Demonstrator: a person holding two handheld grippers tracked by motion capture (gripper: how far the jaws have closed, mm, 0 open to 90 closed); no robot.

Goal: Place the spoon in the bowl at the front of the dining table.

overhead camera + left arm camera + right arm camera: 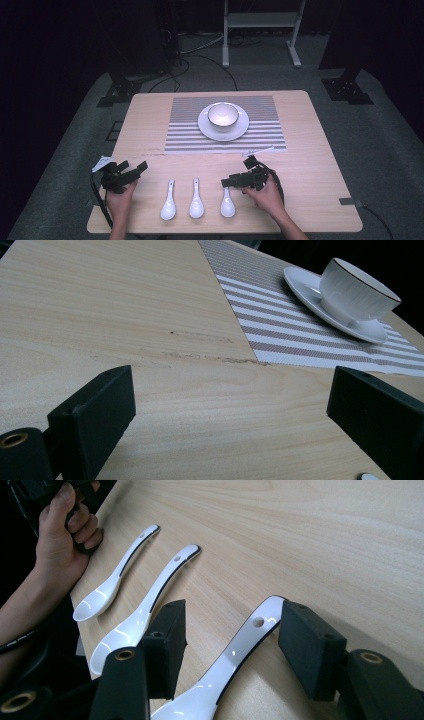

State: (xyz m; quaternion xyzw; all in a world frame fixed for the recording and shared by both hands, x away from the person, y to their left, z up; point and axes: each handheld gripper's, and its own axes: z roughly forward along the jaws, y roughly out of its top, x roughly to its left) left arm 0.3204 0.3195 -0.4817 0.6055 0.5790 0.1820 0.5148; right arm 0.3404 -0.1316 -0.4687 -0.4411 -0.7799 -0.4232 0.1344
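Spoon (pixel 235 660) nearest the right of three on the near edge of the desk (pixel 310 150) — my right gripper (pixel 230 630) brackets its handle, fingers wide, not yet closed on it. My left gripper (pixel 230 420) hovers over bare wood, fingers wide, holding nothing. Nothing is lifted; the bowl (pixel 223 115) on its saucer (pixel 240 131), far centre on a striped mat (pixel 185 120), is empty. Pale wood, grey carpet, dark room.

The near spoon (pixel 227 665) runs off the bottom edge of the right gripper view, its bowl cut away. In the left gripper view a white sliver (pixel 370 476) at the bottom edge is too small to identify.
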